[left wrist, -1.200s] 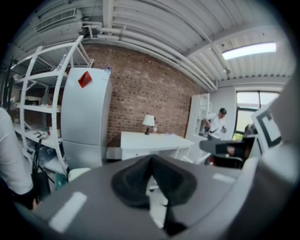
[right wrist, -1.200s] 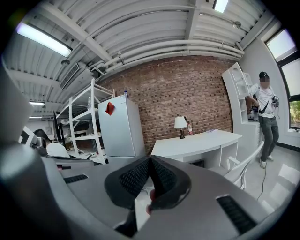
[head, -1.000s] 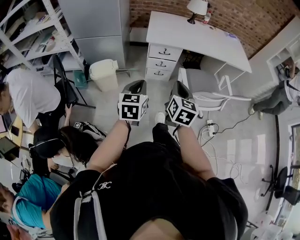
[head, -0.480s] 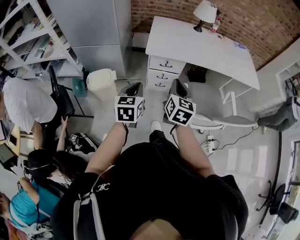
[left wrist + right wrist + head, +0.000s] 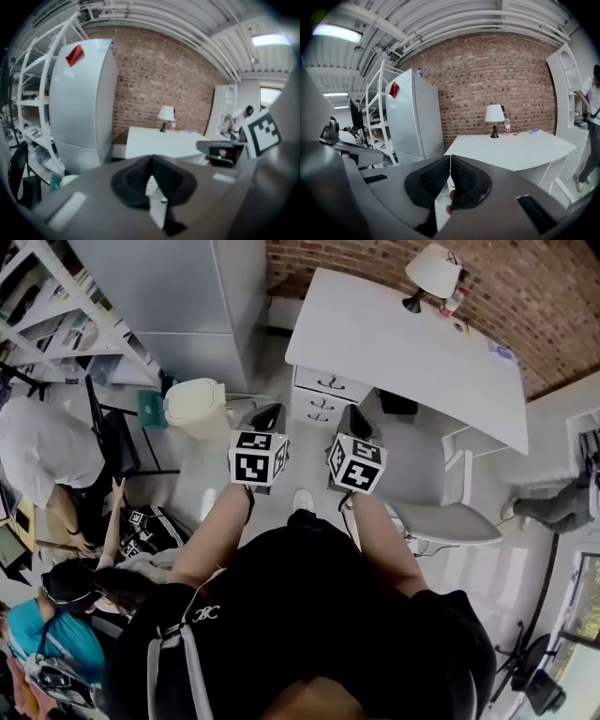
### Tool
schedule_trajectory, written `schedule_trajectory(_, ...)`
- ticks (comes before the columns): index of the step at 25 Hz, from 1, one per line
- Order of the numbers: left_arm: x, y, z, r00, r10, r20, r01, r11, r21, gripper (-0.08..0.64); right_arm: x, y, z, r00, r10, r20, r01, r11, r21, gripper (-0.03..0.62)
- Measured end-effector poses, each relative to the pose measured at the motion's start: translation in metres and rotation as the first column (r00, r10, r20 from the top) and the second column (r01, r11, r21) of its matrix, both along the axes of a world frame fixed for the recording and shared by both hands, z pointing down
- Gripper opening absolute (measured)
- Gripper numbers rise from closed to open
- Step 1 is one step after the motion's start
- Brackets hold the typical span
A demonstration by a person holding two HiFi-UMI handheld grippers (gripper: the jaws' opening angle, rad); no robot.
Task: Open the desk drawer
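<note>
Facing desk (image 5: 403,334), both claws (image 5: 270,412) (image 5: 359,419) closed

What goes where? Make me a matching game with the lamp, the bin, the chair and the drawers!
Things:
1. lamp
2. bin
3. chair
4. drawers

Places:
A. under one end of the desk top
B. on the floor between the fridge and the drawers
C. on top of the desk, near the brick wall
D. on the floor at the desk's open side

Pairs: 1-C, 2-B, 3-D, 4-A
</note>
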State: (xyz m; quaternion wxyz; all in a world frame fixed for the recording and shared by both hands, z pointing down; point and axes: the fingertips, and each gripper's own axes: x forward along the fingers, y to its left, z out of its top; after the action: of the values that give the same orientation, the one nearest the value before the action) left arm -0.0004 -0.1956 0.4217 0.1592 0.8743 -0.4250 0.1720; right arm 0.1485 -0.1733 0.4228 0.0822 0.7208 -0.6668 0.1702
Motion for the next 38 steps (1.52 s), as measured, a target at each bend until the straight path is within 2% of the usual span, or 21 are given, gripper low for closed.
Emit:
schedule_trajectory(5, 0.035, -0.036, 0.029, 1.0, 0.002, 0.015, -0.001, 0.998, -0.062, -0.001, 0.02, -0.044, 0.041, 0.983, -0.116, -0.14, 0.103, 0.99, -0.102, -0.005)
schedule_trajectory(9, 0.049, -0.054, 0.048, 0.999, -0.035, 0.04, 0.038, 0.995, -0.094, -0.002, 0.031, -0.072, 0.076, 0.961, -0.211, -0.177, 0.178, 0.966, -0.187, -0.005)
schedule_trajectory(11, 0.049, -0.058, 0.057, 0.998, -0.054, 0.044, 0.058, 0.992, -0.11, -0.002, 0.031, -0.081, 0.096, 0.938, -0.273, -0.214, 0.22, 0.946, -0.239, -0.005)
schedule_trajectory(13, 0.046, -0.062, 0.066, 0.997, -0.061, 0.044, 0.066, 0.991, -0.12, -0.001, 0.03, -0.093, 0.116, 0.896, -0.338, -0.288, 0.257, 0.924, -0.284, -0.005)
schedule_trajectory(17, 0.04, -0.064, 0.089, 0.996, -0.061, 0.071, 0.071, 0.986, -0.15, -0.002, 0.029, -0.113, 0.164, 0.783, -0.451, -0.427, 0.301, 0.877, -0.375, -0.005)
schedule_trajectory(20, 0.042, -0.071, 0.104, 0.993, -0.055, 0.105, 0.072, 0.984, -0.164, -0.002, 0.036, -0.131, 0.202, 0.688, -0.515, -0.511, 0.299, 0.843, -0.447, -0.005)
schedule_trajectory(22, 0.041, -0.076, 0.112, 0.993, -0.066, 0.1, 0.084, 0.979, -0.187, 0.0, 0.041, -0.144, 0.228, 0.625, -0.548, -0.556, 0.288, 0.824, -0.488, -0.005)
schedule_trajectory(23, 0.041, -0.077, 0.116, 0.993, -0.074, 0.095, 0.092, 0.976, -0.198, 0.0, 0.043, -0.149, 0.242, 0.583, -0.566, -0.583, 0.279, 0.813, -0.51, -0.005)
schedule_trajectory(24, 0.04, -0.079, 0.12, 0.992, -0.081, 0.092, 0.099, 0.973, -0.208, 0.0, 0.047, -0.155, 0.257, 0.526, -0.585, -0.617, 0.267, 0.803, -0.533, -0.005)
schedule_trajectory(27, 0.037, -0.082, 0.133, 0.991, -0.084, 0.101, 0.106, 0.966, -0.235, -0.001, 0.055, -0.17, 0.304, 0.313, -0.635, -0.706, 0.227, 0.772, -0.594, -0.003)
schedule_trajectory(28, 0.035, -0.082, 0.139, 0.991, -0.082, 0.106, 0.106, 0.964, -0.244, -0.001, 0.057, -0.174, 0.321, 0.261, -0.648, -0.715, 0.213, 0.761, -0.612, -0.001)
schedule_trajectory(30, 0.032, -0.084, 0.149, 0.99, -0.087, 0.113, 0.114, 0.96, -0.257, 0.0, 0.063, -0.18, 0.353, 0.189, -0.672, -0.716, 0.174, 0.741, -0.649, 0.044)
schedule_trajectory(32, 0.03, -0.087, 0.156, 0.988, -0.099, 0.119, 0.128, 0.955, -0.267, -0.001, 0.077, -0.187, 0.376, 0.147, -0.683, -0.716, 0.119, 0.73, -0.673, 0.06)
schedule_trajectory(34, 0.033, -0.09, 0.16, 0.987, -0.106, 0.123, 0.136, 0.952, -0.274, -0.001, 0.092, -0.195, 0.392, 0.135, -0.683, -0.718, 0.082, 0.73, -0.679, 0.063)
schedule_trajectory(38, 0.039, -0.087, 0.176, 0.986, -0.082, 0.143, 0.122, 0.948, -0.294, 0.0, 0.105, -0.211, 0.41, 0.073, -0.673, -0.736, 0.071, 0.74, -0.669, 0.074)
